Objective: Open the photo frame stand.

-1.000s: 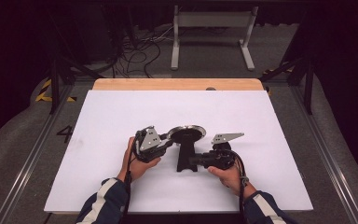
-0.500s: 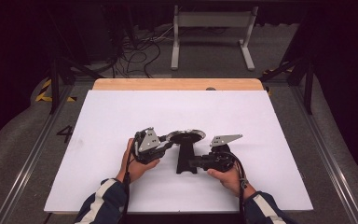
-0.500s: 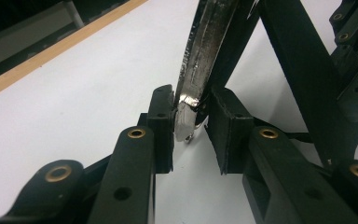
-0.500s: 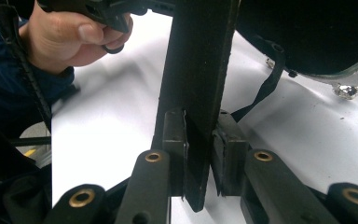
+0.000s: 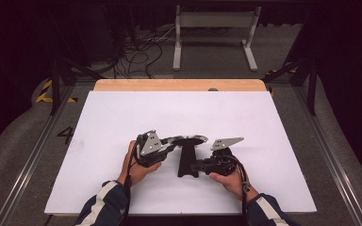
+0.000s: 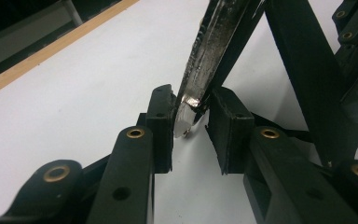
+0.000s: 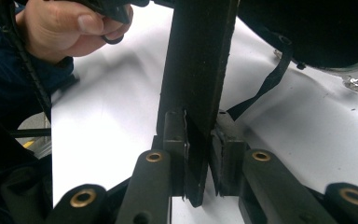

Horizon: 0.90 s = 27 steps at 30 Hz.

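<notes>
From the high view, a black-handled pan (image 5: 187,148) is held near the table (image 5: 273,122)'s front edge; the left gripper (image 6: 191,122) pinches its thin glossy rim, the right gripper (image 7: 198,140) clamps the stiff flat handle, the surer hold on a likely weighty, slippery pan.

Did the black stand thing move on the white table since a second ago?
No. The black stand sits at the same spot against the wooden edge, between the left gripper and right gripper.
</notes>
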Each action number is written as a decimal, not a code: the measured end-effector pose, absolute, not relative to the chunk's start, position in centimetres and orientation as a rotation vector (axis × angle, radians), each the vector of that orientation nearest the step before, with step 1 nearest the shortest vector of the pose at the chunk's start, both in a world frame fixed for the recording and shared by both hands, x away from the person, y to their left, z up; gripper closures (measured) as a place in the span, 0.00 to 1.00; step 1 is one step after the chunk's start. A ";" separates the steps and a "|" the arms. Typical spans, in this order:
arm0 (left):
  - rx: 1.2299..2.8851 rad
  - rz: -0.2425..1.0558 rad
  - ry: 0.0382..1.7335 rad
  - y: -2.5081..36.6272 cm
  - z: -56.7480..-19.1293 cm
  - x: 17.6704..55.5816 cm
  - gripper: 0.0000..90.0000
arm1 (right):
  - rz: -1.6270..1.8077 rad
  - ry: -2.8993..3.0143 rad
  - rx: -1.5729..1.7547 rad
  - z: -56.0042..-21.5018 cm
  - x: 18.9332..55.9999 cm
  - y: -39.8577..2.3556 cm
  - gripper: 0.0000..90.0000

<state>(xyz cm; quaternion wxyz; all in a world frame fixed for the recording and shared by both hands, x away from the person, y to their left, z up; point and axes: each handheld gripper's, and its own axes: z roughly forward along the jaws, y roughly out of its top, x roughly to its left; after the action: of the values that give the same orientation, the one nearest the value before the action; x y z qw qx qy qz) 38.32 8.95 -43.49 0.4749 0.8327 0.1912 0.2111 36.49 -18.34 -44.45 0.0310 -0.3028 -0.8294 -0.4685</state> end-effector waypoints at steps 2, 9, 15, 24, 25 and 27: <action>2.039 0.516 0.463 8.9 -43.5 38.2 0.79 | -1.433 -2.570 -0.931 -44.5 36.4 -18.3 0.88; 2.043 0.516 0.457 8.9 -43.6 38.2 0.78 | -1.420 -2.592 -0.925 -44.7 36.3 -18.2 0.88; 2.063 0.520 0.468 8.8 -44.0 38.3 0.81 | -1.414 -2.602 -0.923 -44.7 36.2 -18.2 0.87; 2.064 0.511 0.458 9.0 -43.8 38.2 0.82 | -1.386 -2.695 -0.910 -44.1 35.7 -18.1 0.86; 2.065 0.511 0.455 9.1 -43.8 38.2 0.82 | -1.392 -2.701 -0.905 -44.0 35.7 -18.2 0.86; 2.068 0.511 0.453 9.1 -43.8 38.2 0.82 | -1.405 -2.695 -0.904 -43.8 35.7 -18.4 0.86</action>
<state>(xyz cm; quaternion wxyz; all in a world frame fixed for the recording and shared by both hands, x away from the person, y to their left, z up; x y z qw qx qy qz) 38.23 9.11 -43.81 0.4636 0.8413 0.1844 0.2079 35.67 -18.45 -43.81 -0.0144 -0.2852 -0.8498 -0.4430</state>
